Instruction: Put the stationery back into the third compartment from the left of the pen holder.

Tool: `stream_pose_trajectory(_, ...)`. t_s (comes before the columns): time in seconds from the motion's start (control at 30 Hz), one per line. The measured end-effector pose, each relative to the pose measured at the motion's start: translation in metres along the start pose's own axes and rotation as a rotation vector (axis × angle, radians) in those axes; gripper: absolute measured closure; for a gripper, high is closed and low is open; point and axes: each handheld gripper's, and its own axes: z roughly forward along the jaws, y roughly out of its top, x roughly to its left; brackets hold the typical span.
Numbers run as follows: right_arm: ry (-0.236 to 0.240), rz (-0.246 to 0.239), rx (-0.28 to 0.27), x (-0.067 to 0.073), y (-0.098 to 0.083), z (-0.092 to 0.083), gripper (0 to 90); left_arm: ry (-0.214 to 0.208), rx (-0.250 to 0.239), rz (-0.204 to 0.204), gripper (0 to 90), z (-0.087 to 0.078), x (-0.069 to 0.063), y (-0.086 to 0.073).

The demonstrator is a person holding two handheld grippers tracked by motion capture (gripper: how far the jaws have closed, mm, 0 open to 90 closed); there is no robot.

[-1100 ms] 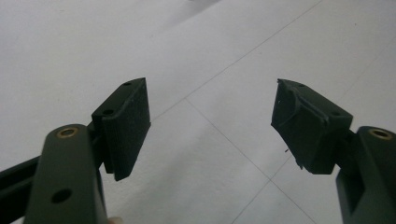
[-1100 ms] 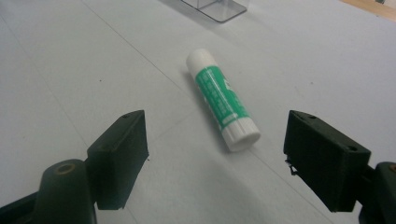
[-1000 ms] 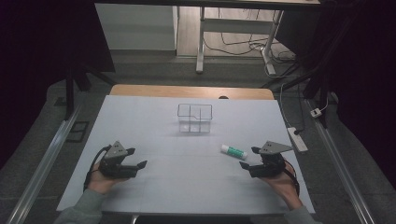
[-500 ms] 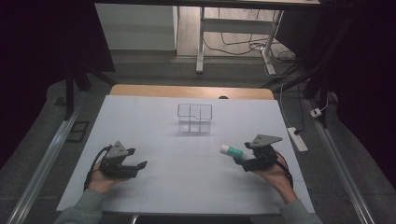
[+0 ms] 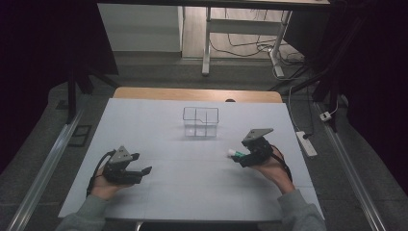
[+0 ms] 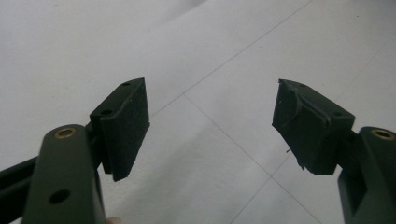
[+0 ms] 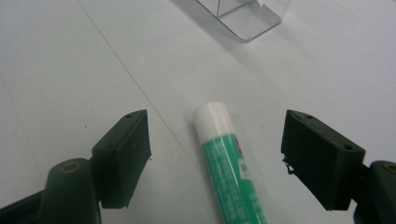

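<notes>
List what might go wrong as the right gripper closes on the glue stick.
1. The glue stick is round and lies flat on the white table; the right gripper has its jaws open on either side, not yet touching. An uneven squeeze may roll or squirt it away.
2. The jaws have just been closing, with the stick between them and nearer the left pad, which may touch first and nudge it sideways.
3. The clear divided box stands close ahead; a hasty lift could knock it.

Probably lab: white table [image 5: 144,120] under fixed camera, dark curtains [image 5: 43,38], floor cables [image 5: 250,45], power strip [image 5: 306,143].
</notes>
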Motion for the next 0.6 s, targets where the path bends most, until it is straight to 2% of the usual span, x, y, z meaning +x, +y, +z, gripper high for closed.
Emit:
stream_pose_trajectory(0.2, 0.038, -0.002, 0.075, -0.008, 0.012, 0.015, 25.1, -0.001, 0.003, 0.0, 26.7, 0.0, 0.0, 0.0)
stream_pose_trajectory(0.33, 0.046, -0.032, 0.136, -0.007, 0.016, 0.026, 27.5, -0.001, 0.001, -0.003, 26.6, 0.0, 0.0, 0.0)
stream_pose_trajectory(0.5, 0.049, -0.036, 0.161, -0.007, 0.015, 0.03, 29.4, -0.001, 0.003, -0.002, 26.7, 0.0, 0.0, 0.0)
stream_pose_trajectory(0.6, 0.053, -0.04, 0.176, -0.007, 0.014, 0.033, 33.4, -0.001, 0.003, 0.001, 26.6, 0.0, 0.0, 0.0)
